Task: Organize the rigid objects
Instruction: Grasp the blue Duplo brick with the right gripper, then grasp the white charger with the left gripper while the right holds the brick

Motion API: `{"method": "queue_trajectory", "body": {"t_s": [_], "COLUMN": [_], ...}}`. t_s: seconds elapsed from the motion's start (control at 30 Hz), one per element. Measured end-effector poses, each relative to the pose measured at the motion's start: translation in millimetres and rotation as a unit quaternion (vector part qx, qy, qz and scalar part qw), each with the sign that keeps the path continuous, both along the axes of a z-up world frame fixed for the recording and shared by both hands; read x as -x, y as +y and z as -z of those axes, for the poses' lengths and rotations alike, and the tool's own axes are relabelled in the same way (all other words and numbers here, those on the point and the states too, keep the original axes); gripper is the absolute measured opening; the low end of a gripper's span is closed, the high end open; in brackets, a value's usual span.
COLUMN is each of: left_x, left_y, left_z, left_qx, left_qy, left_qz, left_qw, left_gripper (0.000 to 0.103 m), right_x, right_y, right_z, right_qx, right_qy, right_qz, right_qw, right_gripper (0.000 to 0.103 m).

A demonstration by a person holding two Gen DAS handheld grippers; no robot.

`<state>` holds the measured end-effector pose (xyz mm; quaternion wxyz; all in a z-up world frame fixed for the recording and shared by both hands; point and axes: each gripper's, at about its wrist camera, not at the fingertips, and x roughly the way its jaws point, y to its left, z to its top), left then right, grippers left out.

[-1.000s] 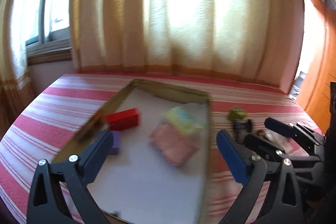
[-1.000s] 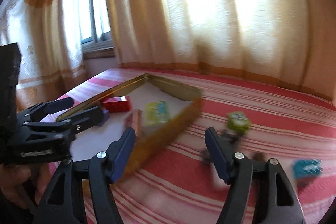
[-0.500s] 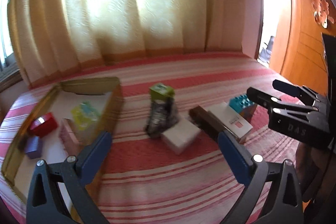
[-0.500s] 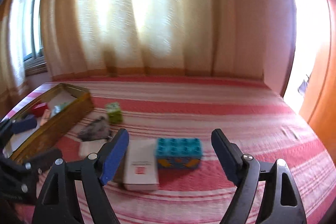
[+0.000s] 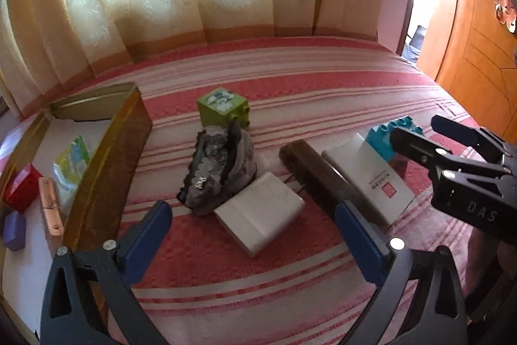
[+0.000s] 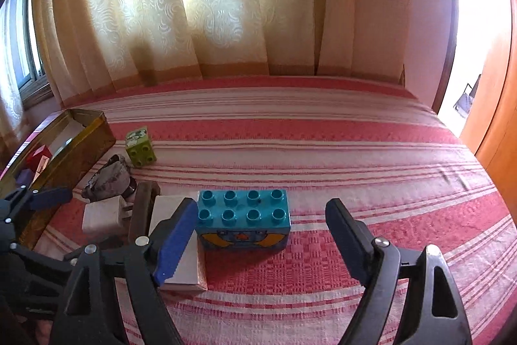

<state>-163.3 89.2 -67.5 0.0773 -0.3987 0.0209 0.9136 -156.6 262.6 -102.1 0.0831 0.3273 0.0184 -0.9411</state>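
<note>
Where woven striped bedspread (image 6: 323, 131) lies, studded rectangular brick (image 6: 243, 219).

A bed (image 6: 323, 131) with a red and cream striped cover filled the foreground. Behind it hung cream curtains (image 6: 200, 5) with a swirl pattern and a tan band along the hem, lit brightly from behind. A window (image 6: 29, 54) showed at the far left edge. The wall (image 6: 426, 21) beside the curtains looked pale pink. At the right stood orange wood panelling (image 5: 478, 60), perhaps a wardrobe, beside a bright opening (image 6: 465, 60).
</note>
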Motion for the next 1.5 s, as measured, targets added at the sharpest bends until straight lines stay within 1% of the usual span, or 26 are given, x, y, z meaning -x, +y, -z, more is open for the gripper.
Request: {"method": "queue_trajectory", "body": {"t_s": [0.1, 0.2, 0.3, 0.37, 0.63, 0.7, 0.8, 0.83, 0.87, 0.9, 0.97, 1.03, 1.07, 1.1, 1.17, 1.23, 1.33, 1.5], "left_x": [2.2, 3.7, 4.1, 3.5, 9.2, 12.2, 17.6, 19.3, 20.4, 20.2, 18.5, 15.8, 14.3, 12.5, 12.0, 11.4, 10.6, 9.2], "left_y": [0.7, -3.7, -7.8, -6.7, -0.7, 0.9, -1.5, -2.7, -3.4, -3.7, -3.2, -0.5, 0.3, 0.7, -0.9, -3.3, -4.8, -7.1], "left_z": [0.0, 0.6, 1.2, 1.2, 4.1, 5.7, 8.4, 9.7, 10.9, 11.6, 12.1, 12.5, 12.4, 12.1, 12.0, 11.7, 11.4, 11.9], "left_qx": [0.001, -0.016, -0.027, -0.025, -0.008, -0.004, -0.011, -0.015, -0.019, -0.023, -0.02, -0.012, -0.009, -0.008, -0.012, -0.018, -0.023, -0.031], "left_qy": [0.0, -0.004, -0.007, -0.007, -0.018, -0.026, -0.041, -0.047, -0.052, -0.053, -0.05, -0.045, -0.041, -0.036, -0.035, -0.034, -0.032, -0.03], "left_qz": [-0.002, -0.005, -0.01, -0.009, -0.012, -0.011, -0.013, -0.014, -0.013, -0.012, -0.011, -0.009, -0.007, -0.008, -0.009, -0.009, -0.012, -0.012], "left_qw": [1.0, 0.9999, 0.9996, 0.9996, 0.9997, 0.9996, 0.999, 0.9987, 0.9984, 0.9983, 0.9985, 0.9989, 0.9991, 0.9993, 0.9993, 0.9992, 0.9992, 0.999], "left_gripper": [0.102, 0.102, 0.102, 0.102, 0.102, 0.102, 0.102, 0.102, 0.102, 0.101, 0.095, 0.083, 0.079, 0.071, 0.07, 0.064, 0.06, 0.06], "right_x": [4.3, 5.0, 2.0, 3.1, 12.7, 16.0, 18.5, 19.4, 19.8, 20.0, 19.5, 17.2, 15.7, 14.3, 11.9, 9.2, 6.2, 2.9], "right_y": [-0.7, -2.9, -1.0, 0.4, -9.3, -9.7, -4.2, -2.3, -1.4, -0.9, -1.3, -2.1, -1.6, -0.6, 1.1, 1.8, 1.9, 3.2], "right_z": [0.5, 0.9, -0.8, -0.2, 6.8, 9.4, 10.1, 10.7, 10.8, 10.8, 10.2, 8.7, 7.7, 6.8, 5.6, 4.0, 1.5, -2.1], "right_qx": [0.007, 0.012, 0.022, 0.031, 0.01, 0.006, 0.019, 0.025, 0.03, 0.031, 0.031, 0.03, 0.03, 0.03, 0.032, 0.035, 0.033, 0.033], "right_qy": [-0.003, -0.006, 0.003, -0.001, -0.03, -0.039, -0.042, -0.045, -0.046, -0.046, -0.045, -0.038, -0.033, -0.029, -0.022, -0.015, -0.004, 0.011], "right_qz": [0.0, -0.005, -0.008, -0.011, -0.015, -0.009, 0.0, -0.001, -0.005, -0.005, -0.008, -0.01, -0.008, -0.006, -0.001, 0.003, 0.005, 0.009], "right_qw": [1.0, 1.0, 1.0, 0.999, 0.999, 0.999, 0.999, 0.999, 0.998, 0.998, 0.998, 0.999, 0.999, 0.999, 0.999, 0.999, 0.999, 0.999], "right_gripper": [0.083, 0.083, 0.083, 0.084, 0.085, 0.085, 0.085, 0.081, 0.067, 0.067, 0.067, 0.067, 0.067, 0.067, 0.067, 0.067, 0.067, 0.067]}}
